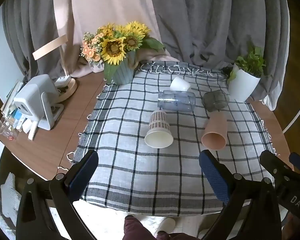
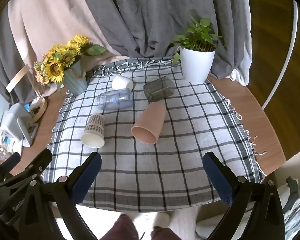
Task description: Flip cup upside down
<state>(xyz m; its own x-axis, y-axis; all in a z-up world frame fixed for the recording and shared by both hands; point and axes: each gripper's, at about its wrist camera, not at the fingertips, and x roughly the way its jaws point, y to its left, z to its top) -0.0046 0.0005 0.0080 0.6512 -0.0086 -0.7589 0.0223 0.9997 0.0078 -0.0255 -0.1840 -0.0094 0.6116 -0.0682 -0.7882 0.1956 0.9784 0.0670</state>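
Several cups lie on their sides on a checked cloth (image 1: 130,170) (image 2: 180,160). A patterned paper cup (image 1: 159,129) (image 2: 94,130) and a pink cup (image 1: 215,132) (image 2: 149,123) have their mouths toward me. Behind them lie a clear blue jar (image 1: 176,100) (image 2: 116,99), a dark grey glass (image 1: 215,100) (image 2: 159,89) and a white cup (image 1: 180,84) (image 2: 122,82). My left gripper (image 1: 149,172) is open and empty, in front of the paper cup. My right gripper (image 2: 152,172) is open and empty, in front of the pink cup; it also shows at the right edge of the left wrist view (image 1: 278,166).
A sunflower vase (image 1: 118,60) (image 2: 70,70) stands at the cloth's back left, a white plant pot (image 1: 243,84) (image 2: 197,64) at its back right. A lamp base and a white device (image 1: 38,100) sit on the wooden table (image 1: 50,150) to the left. Grey curtains hang behind.
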